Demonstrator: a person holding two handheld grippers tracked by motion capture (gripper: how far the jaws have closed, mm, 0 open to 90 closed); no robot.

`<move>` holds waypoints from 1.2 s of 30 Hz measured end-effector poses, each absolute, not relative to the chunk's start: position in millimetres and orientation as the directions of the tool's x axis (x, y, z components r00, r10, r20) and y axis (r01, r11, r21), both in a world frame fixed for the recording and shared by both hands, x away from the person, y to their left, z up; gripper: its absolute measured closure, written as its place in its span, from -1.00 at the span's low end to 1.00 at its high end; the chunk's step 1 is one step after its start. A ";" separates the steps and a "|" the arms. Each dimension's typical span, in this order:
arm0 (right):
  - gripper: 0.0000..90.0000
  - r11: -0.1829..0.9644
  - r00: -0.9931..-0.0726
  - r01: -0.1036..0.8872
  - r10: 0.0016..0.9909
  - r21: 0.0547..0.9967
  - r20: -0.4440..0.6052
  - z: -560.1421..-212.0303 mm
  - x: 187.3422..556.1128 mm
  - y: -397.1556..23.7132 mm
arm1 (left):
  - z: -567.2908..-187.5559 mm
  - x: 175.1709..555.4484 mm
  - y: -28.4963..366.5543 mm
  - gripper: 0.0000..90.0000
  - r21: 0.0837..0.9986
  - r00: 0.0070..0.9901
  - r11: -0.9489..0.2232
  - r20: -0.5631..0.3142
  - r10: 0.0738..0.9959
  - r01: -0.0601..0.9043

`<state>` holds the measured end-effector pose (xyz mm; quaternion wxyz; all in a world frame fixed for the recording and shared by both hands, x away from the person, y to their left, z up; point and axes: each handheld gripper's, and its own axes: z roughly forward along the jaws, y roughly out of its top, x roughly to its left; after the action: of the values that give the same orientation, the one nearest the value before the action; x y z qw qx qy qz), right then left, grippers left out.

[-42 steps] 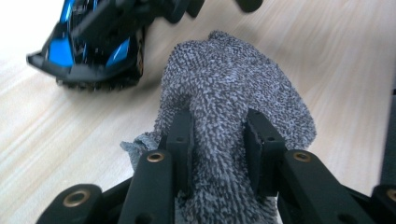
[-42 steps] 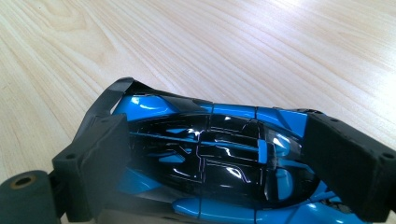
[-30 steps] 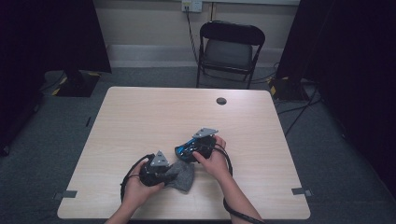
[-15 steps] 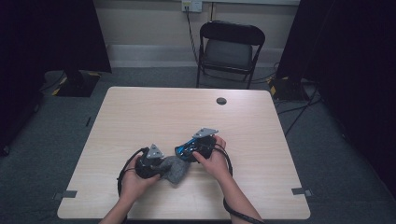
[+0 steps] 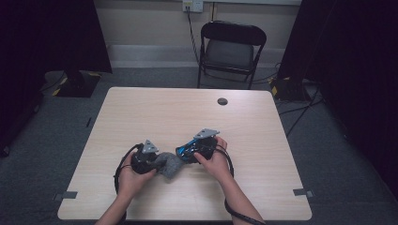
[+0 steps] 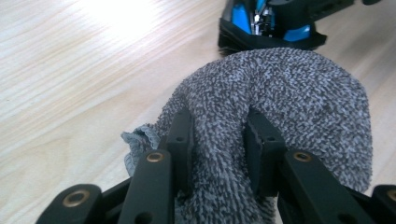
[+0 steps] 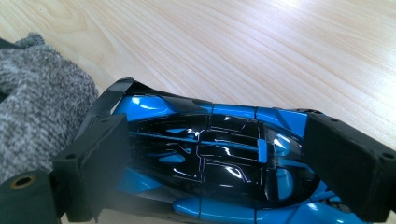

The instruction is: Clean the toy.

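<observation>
The counter (image 5: 141, 108) carried the work low and centre in the high view. The grey cloth (image 5: 170, 164) lay bunched there, clenched in the left tongs (image 5: 157, 161), its far edge meeting the nose of the blue and black toy car (image 5: 188, 149). The right tongs (image 5: 190, 151) clamped the car by nose and tail, across its length. Judgement: the step appeared to be wiping the car. The right grasp should hold steady while the cloth is drawn over the bodywork with light pressure, without loosening the fold.
</observation>
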<state>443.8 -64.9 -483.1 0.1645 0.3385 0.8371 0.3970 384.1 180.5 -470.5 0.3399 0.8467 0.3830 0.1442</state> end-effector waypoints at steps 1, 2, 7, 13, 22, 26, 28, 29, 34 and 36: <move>-0.83 0.456 -0.717 0.436 0.697 0.775 -0.007 -483.0 443.9 -64.8 | -470.7 385.0 181.4 0.48 0.687 0.661 -0.471 -0.017 0.750 0.553; -0.83 0.457 -0.717 0.436 0.697 0.775 -0.007 -482.9 444.0 -64.8 | -470.5 385.6 182.5 0.48 0.686 0.657 -0.470 -0.015 0.754 0.556; -0.83 0.459 -0.717 0.439 0.697 0.772 -0.007 -482.5 444.1 -64.6 | -470.7 389.0 187.2 0.48 0.694 0.634 -0.455 -0.004 0.773 0.559; -0.83 0.460 -0.715 0.441 0.699 0.771 -0.007 -482.3 444.2 -64.3 | -470.4 394.2 192.7 0.48 0.700 0.603 -0.433 0.004 0.798 0.569; -0.83 0.460 -0.717 0.440 0.697 0.771 -0.007 -482.4 444.2 -64.5 | -471.2 403.6 192.5 0.48 0.720 0.551 -0.373 -0.015 0.835 0.585; -0.83 0.460 -0.717 0.440 0.697 0.771 -0.007 -482.4 444.2 -64.5 | -470.8 406.1 189.9 0.48 0.724 0.543 -0.367 -0.012 0.840 0.585; -0.83 0.460 -0.717 0.440 0.697 0.771 -0.007 -482.4 444.2 -64.5 | -470.4 407.3 190.0 0.48 0.723 0.538 -0.366 -0.010 0.843 0.586; -0.83 0.460 -0.717 0.440 0.697 0.771 -0.007 -482.4 444.2 -64.5 | -470.3 407.6 190.2 0.48 0.725 0.532 -0.362 -0.006 0.847 0.585; -0.83 0.460 -0.716 0.441 0.698 0.771 -0.007 -482.3 444.3 -64.4 | -468.2 406.4 196.0 0.48 0.729 0.498 -0.332 -0.013 0.867 0.598; -0.83 0.461 -0.717 0.440 0.697 0.771 -0.007 -482.3 444.2 -64.4 | -467.0 405.0 199.8 0.48 0.724 0.498 -0.331 -0.021 0.867 0.606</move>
<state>444.2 -64.4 -482.3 0.1634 0.3391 0.8388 0.3934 405.0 199.8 -467.0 0.3456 0.7936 0.4639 0.1887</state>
